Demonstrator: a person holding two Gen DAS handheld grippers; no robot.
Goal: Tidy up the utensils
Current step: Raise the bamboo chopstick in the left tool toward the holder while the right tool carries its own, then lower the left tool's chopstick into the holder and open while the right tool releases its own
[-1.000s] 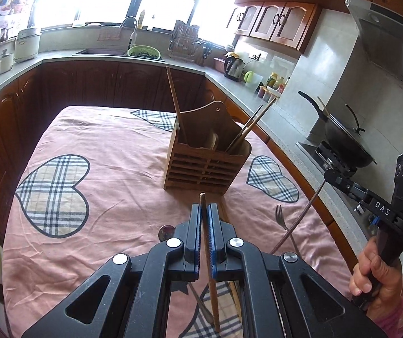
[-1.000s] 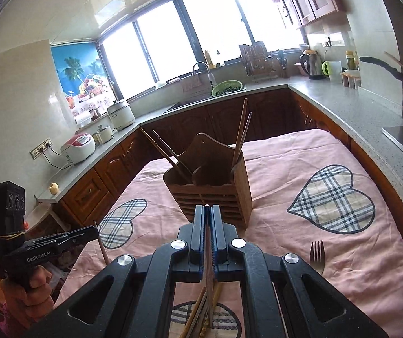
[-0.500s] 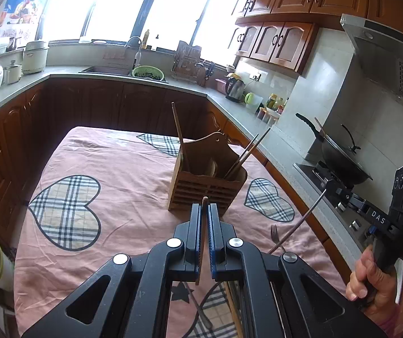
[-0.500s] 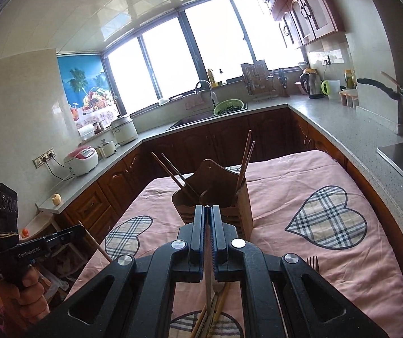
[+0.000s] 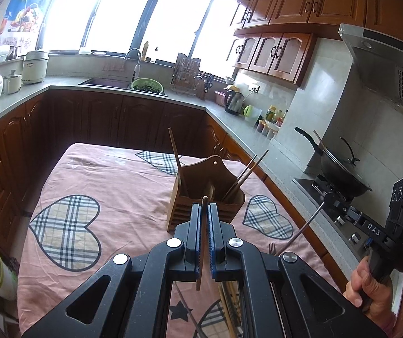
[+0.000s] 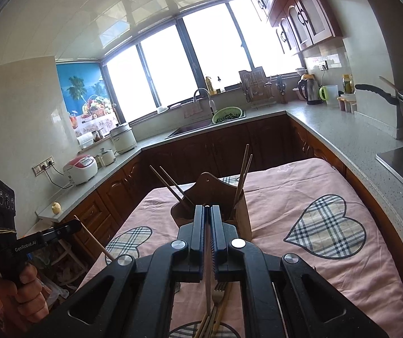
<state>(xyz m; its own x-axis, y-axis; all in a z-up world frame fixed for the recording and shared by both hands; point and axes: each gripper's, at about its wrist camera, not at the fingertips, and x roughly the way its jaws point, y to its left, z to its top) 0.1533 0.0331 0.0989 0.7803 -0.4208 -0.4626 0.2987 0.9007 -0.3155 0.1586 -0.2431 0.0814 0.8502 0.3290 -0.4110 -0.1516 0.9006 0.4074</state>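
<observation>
Left gripper (image 5: 204,217): jaws clamped on a wooden chopstick (image 5: 201,242).
Holder (image 5: 205,194): on the desk, at 12 o'clock.
Right gripper (image 6: 207,219): jaws clamped on a thin metal utensil (image 6: 207,287).
Risk: either stick pivots in its narrow grip and misses a compartment.

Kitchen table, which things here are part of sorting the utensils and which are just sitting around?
Part of the job:
- wooden utensil holder
- chopstick in the left claw
- metal utensil in the right claw
- fork and loose chopsticks on the tablecloth

Just lying about:
- wok
- kettle
- rice cooker
- green colander
</observation>
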